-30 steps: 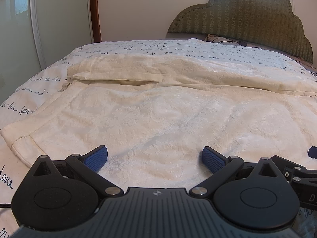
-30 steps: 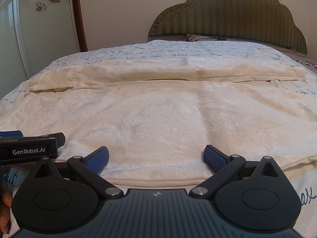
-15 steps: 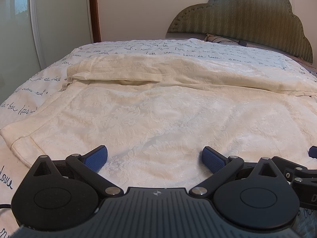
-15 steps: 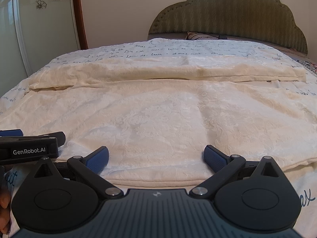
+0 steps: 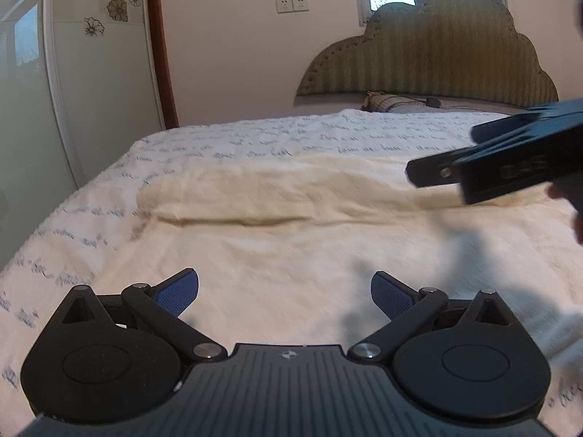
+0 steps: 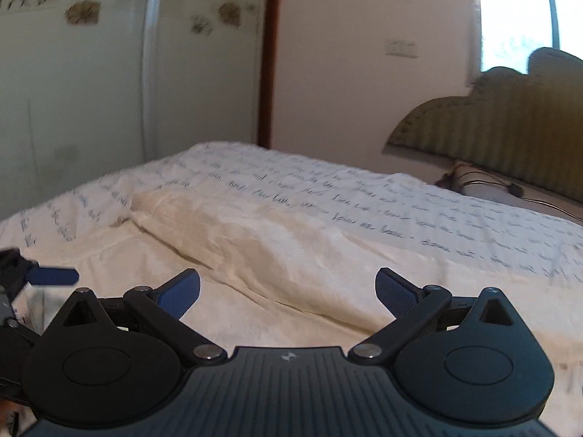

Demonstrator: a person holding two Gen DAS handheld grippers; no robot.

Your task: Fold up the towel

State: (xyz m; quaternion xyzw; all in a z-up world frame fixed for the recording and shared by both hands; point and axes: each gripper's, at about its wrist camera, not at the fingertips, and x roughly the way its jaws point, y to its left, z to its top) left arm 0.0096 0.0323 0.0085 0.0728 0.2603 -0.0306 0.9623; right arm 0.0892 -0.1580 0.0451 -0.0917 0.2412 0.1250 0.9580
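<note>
Towel (image 5: 291,240): cream, spread on bed (image 5: 226,138), far edge bunched. Left gripper (image 5: 285,293) spread, empty, above it. Right gripper (image 6: 288,293) spread, empty. Both views motion-blurred; bedspread script unreadable.

No legible text anywhere.

Left hand-held gripper (image 5: 285,291): jaws spread wide, blue pads (image 5: 180,293) well apart, nothing between them, body level and pointing forward. Right hand-held gripper (image 6: 288,291): same, jaws wide, pads (image 6: 395,293) empty. In the left wrist view the right unit's black body sits upper right, raised and ahead, blurred. A bit of the person's hand (image 5: 574,215) shows at that frame's right edge; its grip cannot be made out.
</note>
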